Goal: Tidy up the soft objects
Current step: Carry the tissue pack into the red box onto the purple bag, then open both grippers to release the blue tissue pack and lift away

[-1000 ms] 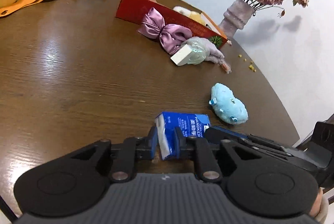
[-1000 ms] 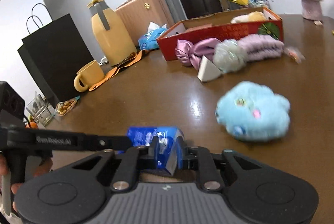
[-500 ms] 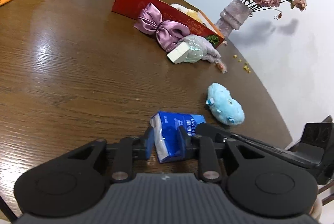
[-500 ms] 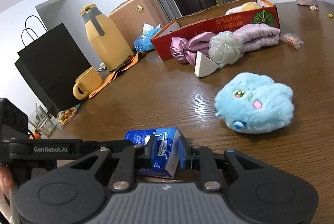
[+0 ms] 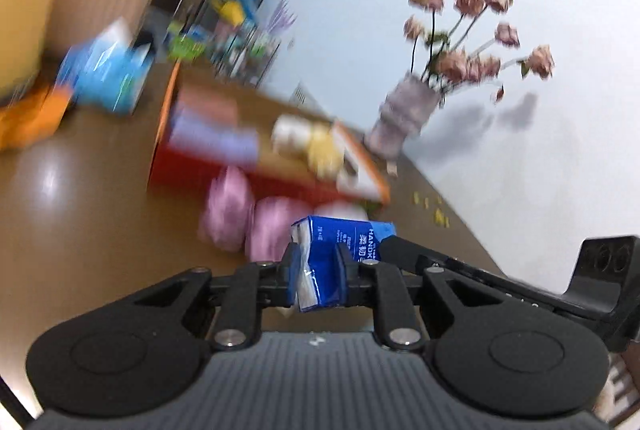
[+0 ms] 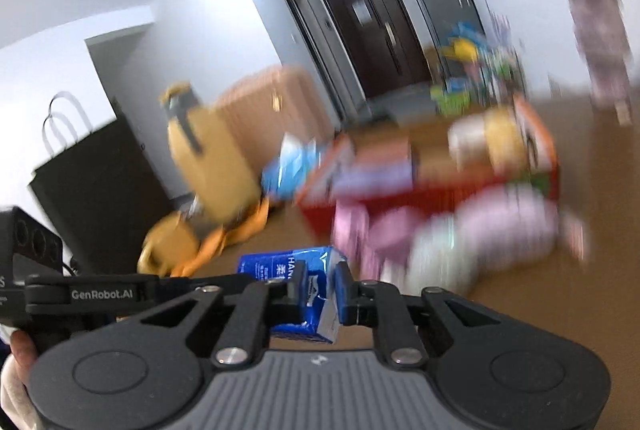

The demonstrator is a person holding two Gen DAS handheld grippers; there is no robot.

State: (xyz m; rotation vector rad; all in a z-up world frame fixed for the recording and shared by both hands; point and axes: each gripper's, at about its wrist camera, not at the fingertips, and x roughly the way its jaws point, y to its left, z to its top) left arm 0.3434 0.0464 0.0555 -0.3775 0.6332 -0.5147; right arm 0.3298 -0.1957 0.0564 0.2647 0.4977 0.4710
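While both views were blurred, left gripper and right gripper each clamped the blue tissue pack (opposite ends), before the red box.

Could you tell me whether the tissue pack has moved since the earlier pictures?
Yes. The tissue pack, pinched by both the left gripper and right gripper, has risen off the table toward the red box.

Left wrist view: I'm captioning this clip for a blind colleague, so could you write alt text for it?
The left gripper is shut on a blue tissue pack, and the right gripper's fingers pinch its other end. Behind, motion-blurred, are a red box holding soft items, pink fabric and a vase of roses on a wooden table.
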